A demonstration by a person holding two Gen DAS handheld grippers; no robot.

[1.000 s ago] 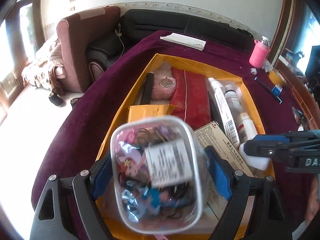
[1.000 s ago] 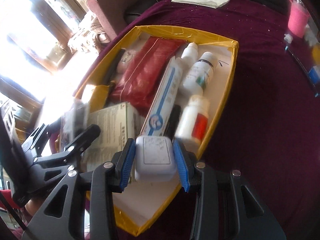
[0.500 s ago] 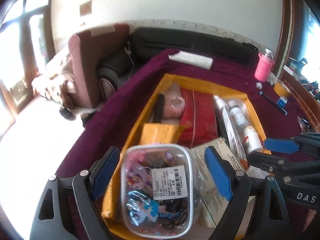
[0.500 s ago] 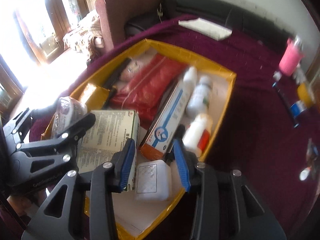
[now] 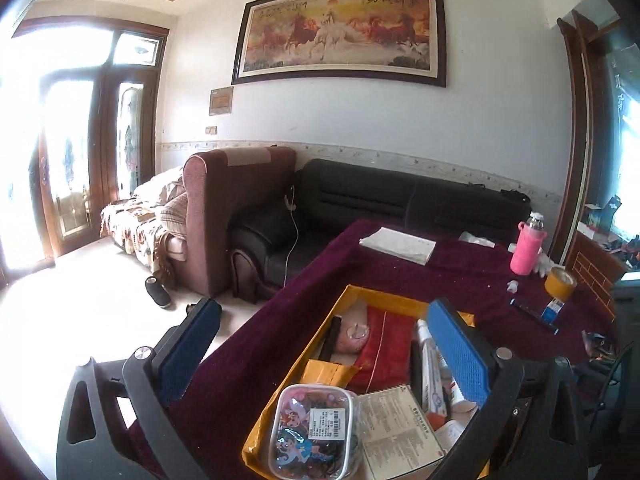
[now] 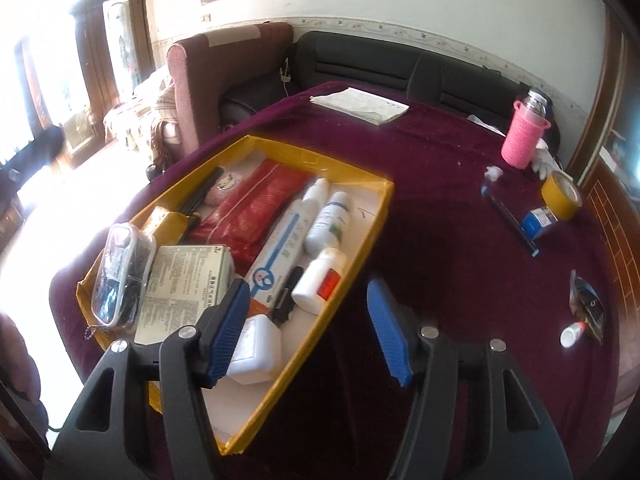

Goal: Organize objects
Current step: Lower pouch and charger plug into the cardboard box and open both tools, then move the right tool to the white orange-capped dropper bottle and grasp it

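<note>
Left gripper (image 5: pixel 320 354) at bottom of left wrist frame, jaws spread wide and opening, nothing between the blue pads (image 5: pixel 460 352). Clear plastic case (image 5: pixel 314 432) of hair ties, barcode sticker on lid, sits released at lower center, in near left corner of the yellow tray (image 5: pixel 276 392).

Right gripper (image 6: pixel 306 330) at bottom center of right wrist frame, jaws opening, empty. White square bottle (image 6: pixel 256 352) lies in the tray just past its left pad, released, partly hidden behind that pad.

Also in tray, right wrist view: printed medicine box (image 6: pixel 184 284) just right of the clear case, black pen (image 6: pixel 286 296), white bottle with red label (image 6: pixel 320 280), long blue-white tube box (image 6: pixel 278 256) at center, two more white bottles (image 6: pixel 330 220) above, red pouch (image 6: pixel 256 212) center-left, pink round item (image 6: pixel 224 188) and a black stick at far end.

Tray rests on maroon tablecloth (image 6: pixel 440 240). Mid right: yellow tape roll (image 6: pixel 560 196), small blue box (image 6: pixel 538 222). Lower right: small white dropper bottle (image 6: pixel 572 334). Upper right: pink-sleeved flask (image 6: pixel 526 136). Top center: folded white paper (image 6: pixel 360 106). Beyond the table: black sofa (image 5: pixel 400 200), maroon armchair (image 5: pixel 236 200), horse painting (image 5: pixel 340 34) on wall at top of left wrist frame.
</note>
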